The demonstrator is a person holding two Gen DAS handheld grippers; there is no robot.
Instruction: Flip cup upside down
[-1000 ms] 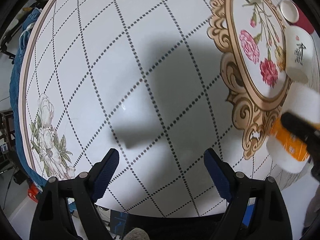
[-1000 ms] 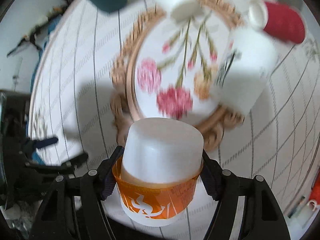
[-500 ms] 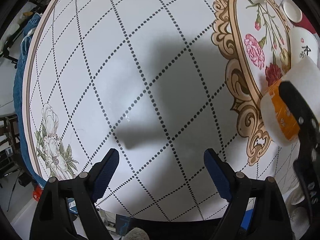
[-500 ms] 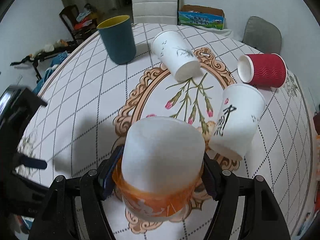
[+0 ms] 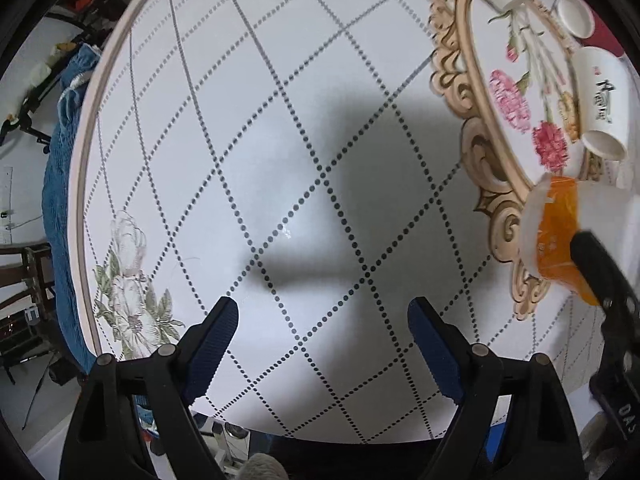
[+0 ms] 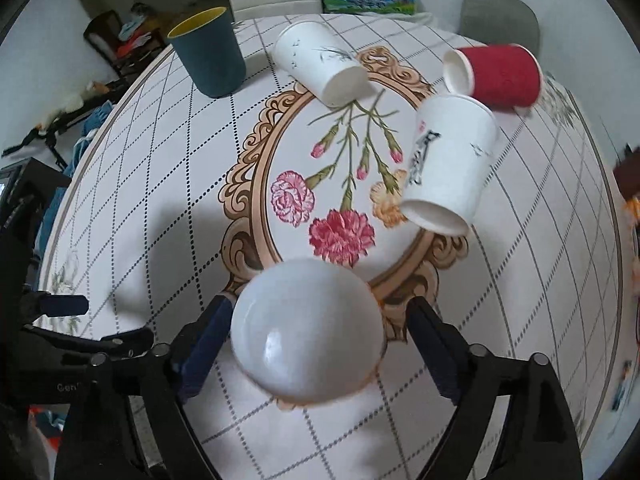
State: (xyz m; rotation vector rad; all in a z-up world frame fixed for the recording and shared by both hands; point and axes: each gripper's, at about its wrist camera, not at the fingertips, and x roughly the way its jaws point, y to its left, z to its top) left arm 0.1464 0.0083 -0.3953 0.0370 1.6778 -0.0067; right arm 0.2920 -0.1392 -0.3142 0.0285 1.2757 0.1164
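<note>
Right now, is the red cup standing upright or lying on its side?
Lying on its side. The red cup rests on the table with its white rim facing sideways.
</note>
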